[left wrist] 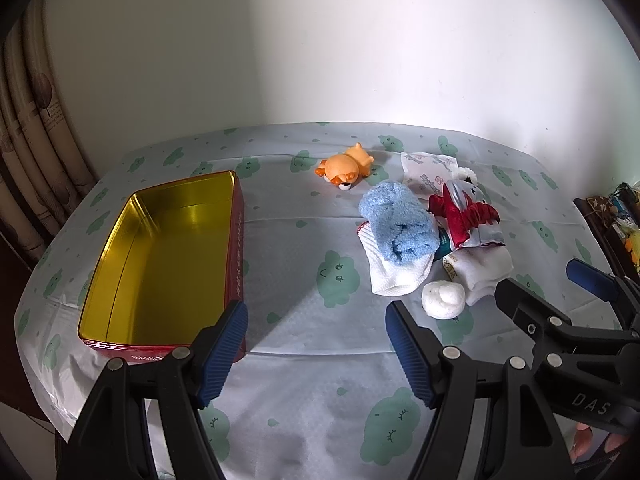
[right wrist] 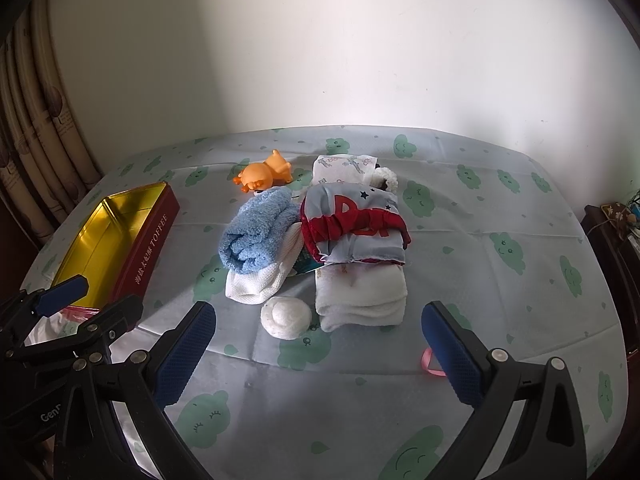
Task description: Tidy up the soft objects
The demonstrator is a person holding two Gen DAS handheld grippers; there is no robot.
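My fingers (right wrist: 452,354) are black with dark blue ribbed pads. The worktop (right wrist: 480,272) wears a pale grey-blue cloth printed with green smiling clouds and small green drops. Left of the pile, the tin (right wrist: 154,236) is dark red outside with pale lettering and shiny gold-yellow inside. In the pile, the fluffy towel (right wrist: 256,236) is sky blue, lying on a white waffle-textured cloth (right wrist: 260,286). Right of the towel, the garment (right wrist: 356,224) is light grey-blue with red ruffles, a red letter and dark stars. Under it sits a white folded cloth (right wrist: 360,296). The round ball (right wrist: 286,316) in front is white. Behind the towel, the toy (right wrist: 262,174) is orange. The curtain (right wrist: 36,128) is beige with brown print.
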